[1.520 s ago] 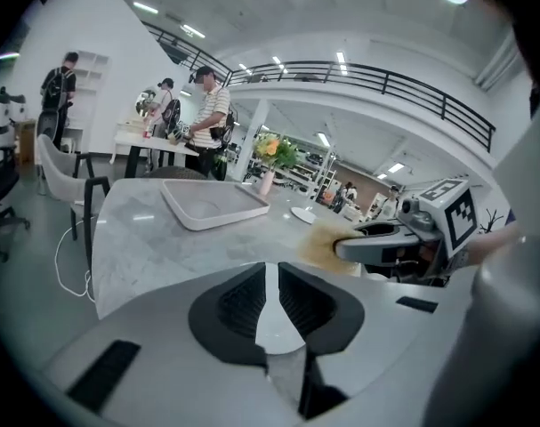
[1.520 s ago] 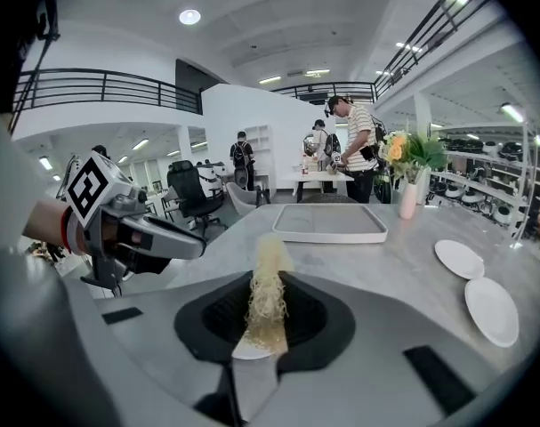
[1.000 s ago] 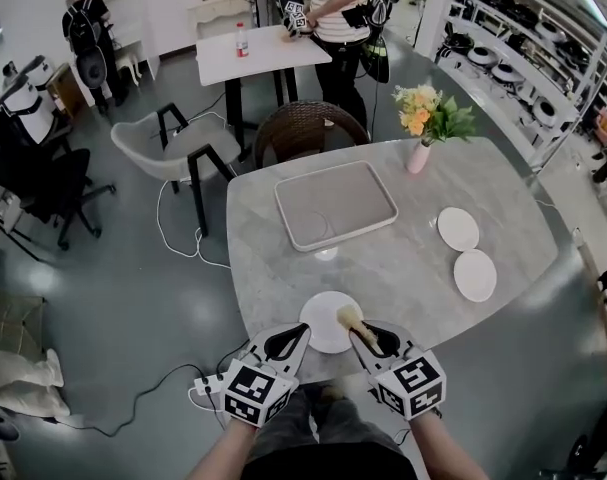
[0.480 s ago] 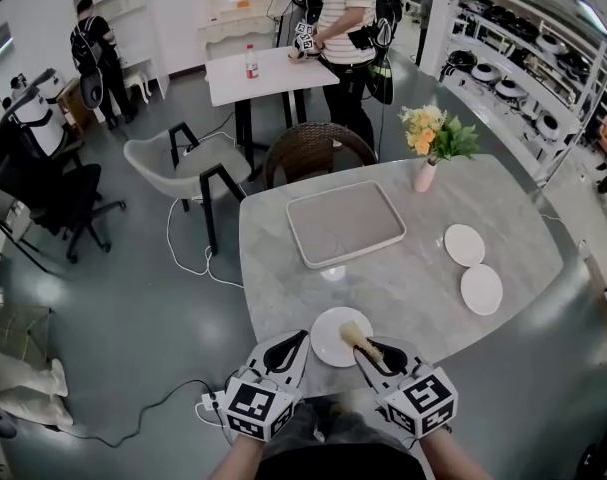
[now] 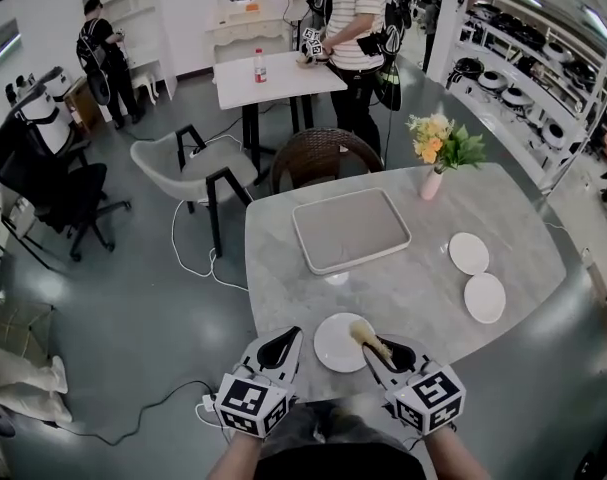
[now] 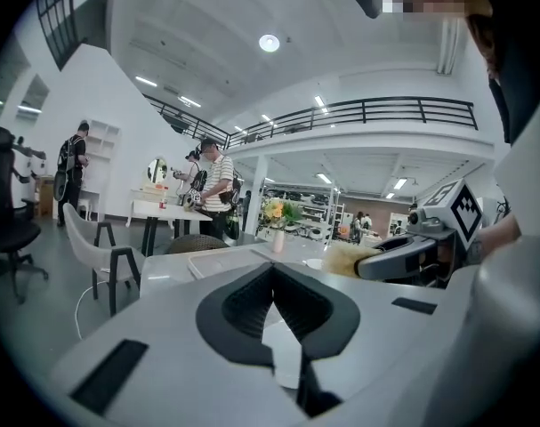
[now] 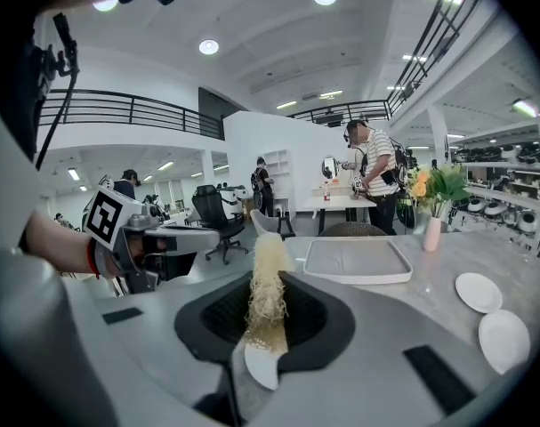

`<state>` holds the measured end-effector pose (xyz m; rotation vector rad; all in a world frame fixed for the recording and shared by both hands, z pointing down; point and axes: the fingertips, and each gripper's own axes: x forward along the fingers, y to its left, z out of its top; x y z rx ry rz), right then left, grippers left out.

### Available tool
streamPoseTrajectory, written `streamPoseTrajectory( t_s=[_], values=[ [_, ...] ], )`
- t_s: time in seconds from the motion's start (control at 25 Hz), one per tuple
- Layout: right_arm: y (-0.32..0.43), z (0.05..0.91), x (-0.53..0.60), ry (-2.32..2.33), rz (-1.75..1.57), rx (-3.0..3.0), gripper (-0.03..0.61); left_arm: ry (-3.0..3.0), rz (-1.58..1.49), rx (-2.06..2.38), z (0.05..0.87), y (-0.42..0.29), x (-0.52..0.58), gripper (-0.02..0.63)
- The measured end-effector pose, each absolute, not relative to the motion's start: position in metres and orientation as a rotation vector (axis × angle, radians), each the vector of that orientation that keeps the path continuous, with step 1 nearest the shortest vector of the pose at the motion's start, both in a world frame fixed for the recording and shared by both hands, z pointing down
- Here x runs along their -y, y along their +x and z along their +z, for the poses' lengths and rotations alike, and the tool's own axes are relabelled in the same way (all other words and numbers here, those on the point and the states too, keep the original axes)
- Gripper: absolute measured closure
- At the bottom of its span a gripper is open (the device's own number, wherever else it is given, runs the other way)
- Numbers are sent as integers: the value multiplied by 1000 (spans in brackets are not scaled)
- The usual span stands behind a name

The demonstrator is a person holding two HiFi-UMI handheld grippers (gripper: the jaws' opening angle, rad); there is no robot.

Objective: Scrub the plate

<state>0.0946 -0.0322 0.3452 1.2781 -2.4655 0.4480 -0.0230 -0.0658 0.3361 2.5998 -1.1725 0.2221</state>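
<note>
Head view: plate (image 5: 335, 350) sits at the near edge of the table (image 5: 413, 278), right in front of the person. The right gripper (image 5: 375, 349) is clamped on the scrubber (image 5: 363, 332), with the tuft over the plate's right half. Can't tell if it's touching. Change: a second ago the left gripper (image 5: 297, 332) overlapped the plate's left rim; now it sits just off it. The scrubber is over roughly the same spot. My read is a gap between strokes with the plate unbraced, so it could skate on the next push.

Containers: tray (image 5: 351, 230) is empty. The vase (image 5: 431, 184) holds flowers (image 5: 441, 138). The two spare plates (image 5: 469, 253) at the right are bare. Only the scrubber is over the work plate.

Left gripper view: jaws are together with nothing pinched. A white sliver shows in the slot below them, probably the plate.

Right gripper view: jaws closed on the scrubber, its fibres sticking out past the tips. The tray looks empty from here too.
</note>
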Motion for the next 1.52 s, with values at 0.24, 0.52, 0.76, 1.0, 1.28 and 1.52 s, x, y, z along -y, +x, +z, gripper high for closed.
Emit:
streamPoseTrajectory(
  t_s=[0.24,0.52,0.76,1.0,1.28,1.52],
  values=[
    [92,351,34,1264,474,2469,505,2581,238,1164,342,-23,67,601],
    [89,356,35,1242,492,2471,505,2570,248,1139,347,-21,68,601],
    [89,360,34,1241,512,2466,505,2564,264,1118,351,-18,69,601],
    [88,364,33,1237,529,2460,505,2558,275,1101,356,-15,69,601],
    [88,368,29,1231,546,2453,505,2556,284,1076,360,-10,67,601],
    [86,370,26,1216,558,2454,505,2552,291,1073,362,-9,64,601]
  ],
)
